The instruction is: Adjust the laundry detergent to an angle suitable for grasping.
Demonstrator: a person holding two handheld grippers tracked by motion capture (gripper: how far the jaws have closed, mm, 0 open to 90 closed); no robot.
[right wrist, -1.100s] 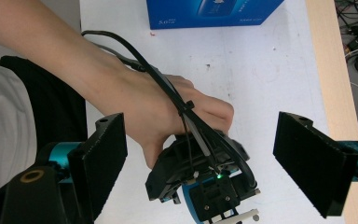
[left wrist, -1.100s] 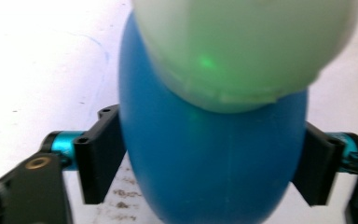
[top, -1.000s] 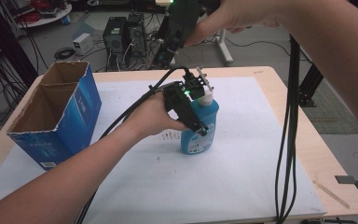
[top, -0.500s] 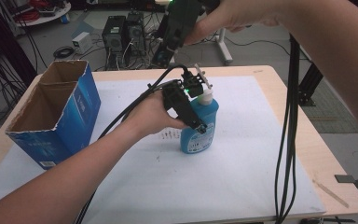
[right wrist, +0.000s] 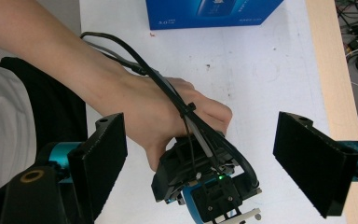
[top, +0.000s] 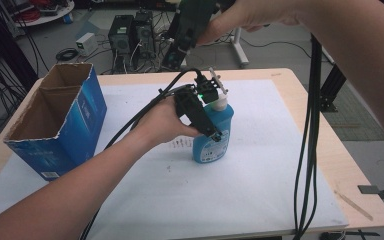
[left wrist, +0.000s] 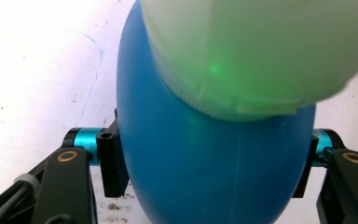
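A blue bottle (top: 211, 142) with a white cap (top: 221, 103) stands upright on the white sheet (top: 260, 180) near the middle of the table. My left gripper (top: 214, 131) comes at it from the left. Its jaws have just been closing, and in the left gripper view the pads (left wrist: 113, 163) press on both sides of the blue body (left wrist: 205, 177) under the cap (left wrist: 261, 51). My right gripper (top: 187, 30) hangs high above the bottle and looks down on the left gripper (right wrist: 209, 186). The right gripper (right wrist: 200, 158) is open with nothing between its pads.
An open blue cardboard box (top: 55, 130) stands at the table's left side; its side also lies at the top of the right gripper view (right wrist: 209, 11). Black cables (top: 307, 150) hang down at the right. The wooden table edge (top: 360, 200) runs beyond the sheet.
The left gripper's jaws have drawn in onto the bottle. Both hands and the bottle have kept their places.
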